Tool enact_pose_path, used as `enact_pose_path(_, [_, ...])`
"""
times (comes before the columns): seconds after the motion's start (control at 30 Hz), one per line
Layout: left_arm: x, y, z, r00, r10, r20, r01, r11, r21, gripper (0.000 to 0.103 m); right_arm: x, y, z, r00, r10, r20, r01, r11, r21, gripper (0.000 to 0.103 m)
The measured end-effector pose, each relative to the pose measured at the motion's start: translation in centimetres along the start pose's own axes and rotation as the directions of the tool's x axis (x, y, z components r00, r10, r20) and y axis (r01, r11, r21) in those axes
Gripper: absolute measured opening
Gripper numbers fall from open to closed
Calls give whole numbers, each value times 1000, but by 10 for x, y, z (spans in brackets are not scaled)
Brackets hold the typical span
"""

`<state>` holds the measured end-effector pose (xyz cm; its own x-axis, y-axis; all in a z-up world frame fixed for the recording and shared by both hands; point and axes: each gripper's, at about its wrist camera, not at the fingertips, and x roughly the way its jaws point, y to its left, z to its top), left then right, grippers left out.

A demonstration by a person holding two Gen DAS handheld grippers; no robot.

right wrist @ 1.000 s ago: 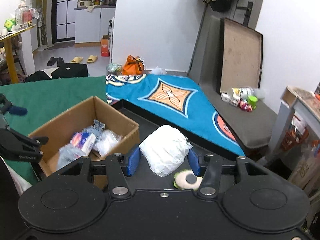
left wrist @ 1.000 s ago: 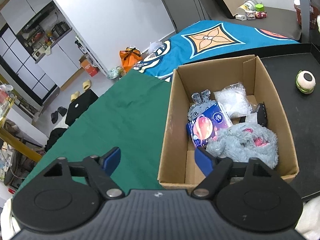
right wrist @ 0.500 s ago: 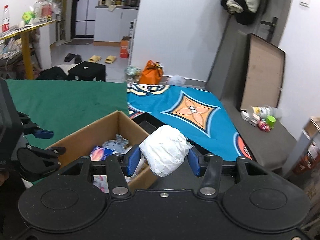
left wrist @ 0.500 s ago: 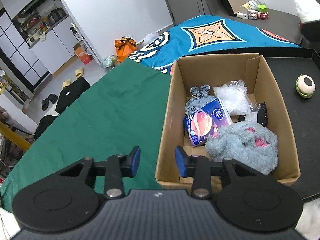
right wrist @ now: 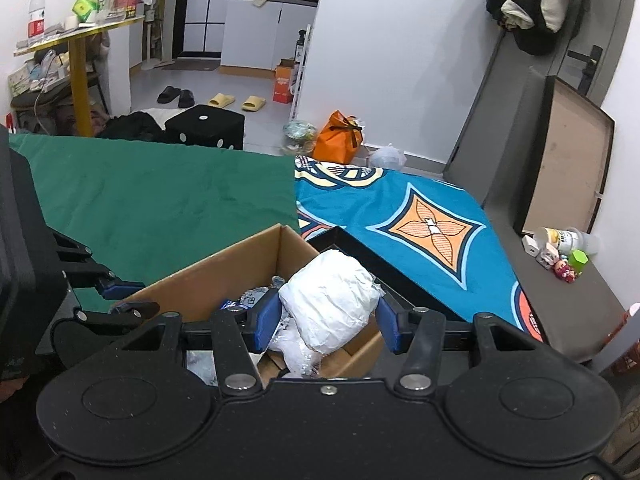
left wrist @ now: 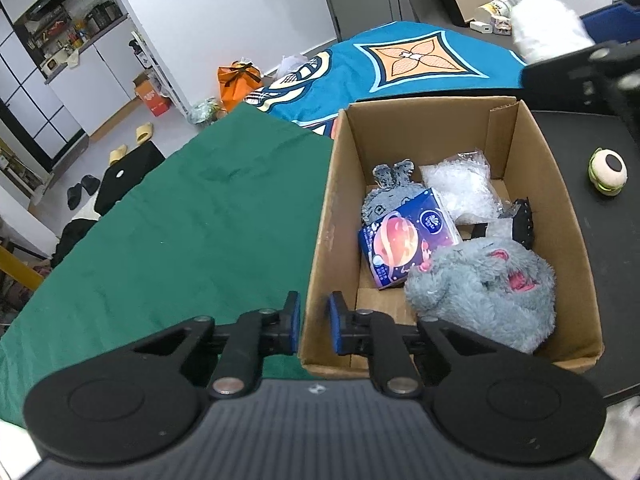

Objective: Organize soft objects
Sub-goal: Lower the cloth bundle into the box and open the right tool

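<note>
The right gripper (right wrist: 326, 326) is clamped on a white crumpled soft bundle (right wrist: 334, 300): both blue pads press into its sides, with the jaws standing about half apart around it. The bundle bulges up and forward past the fingertips, and below and just beyond them lies the open cardboard box (right wrist: 224, 272), so the held bundle hangs over the box's near corner. The same bundle shows at the top right of the left wrist view (left wrist: 546, 38), above the far right corner of the box. The left gripper (left wrist: 314, 322) has just been closing, and its jaws now straddle the box's left wall near its near corner, one blue pad outside over the green cloth (left wrist: 168, 240), the other inside the box. They are drawn close on the cardboard wall (left wrist: 320, 264), though whether the pads actually press on it cannot be told. Ahead and to the right of the left jaws, inside the box, lie a grey fluffy plush toy (left wrist: 486, 282), a blue tissue pack (left wrist: 408, 240) with a planet print, a smaller grey knitted toy (left wrist: 386, 192) and a clear plastic bag (left wrist: 460, 188). Further right, outside the box on the black tabletop (left wrist: 608, 264), sits a small round burger-shaped toy (left wrist: 607, 170), well apart from both grippers.
</note>
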<state>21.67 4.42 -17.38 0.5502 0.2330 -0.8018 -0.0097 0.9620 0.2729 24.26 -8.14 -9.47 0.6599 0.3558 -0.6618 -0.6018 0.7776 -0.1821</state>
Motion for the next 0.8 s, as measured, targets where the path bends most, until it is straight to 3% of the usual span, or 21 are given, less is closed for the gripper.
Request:
enact_pose_path(0.1, [0, 1, -1, 1000, -11, 4, 11, 1000, -9, 14, 5, 3, 2, 1000, 15, -12, -15, 1000, 1, 53])
enact_pose_path(0.17, [1, 3, -1, 1000, -19, 8, 19, 1000, -16, 14, 7, 6, 2, 999, 25, -22, -25, 1000, -9, 65])
enact_pose_path(0.23, [1, 2, 0, 1000, -24, 10, 25, 1000, -18, 14, 6, 8, 1, 999, 22, -26, -22, 1000, -15, 69])
enact_pose_path(0.7, [-6, -4, -2, 999, 21, 24, -22, 999, 26, 18, -8, -13, -9, 999, -28, -21, 28, 999, -16, 80])
enact_pose_path(0.8, [-8, -5, -3, 999, 39, 25, -40, 999, 29, 24, -10, -19, -15, 999, -37, -23, 36, 999, -30, 80])
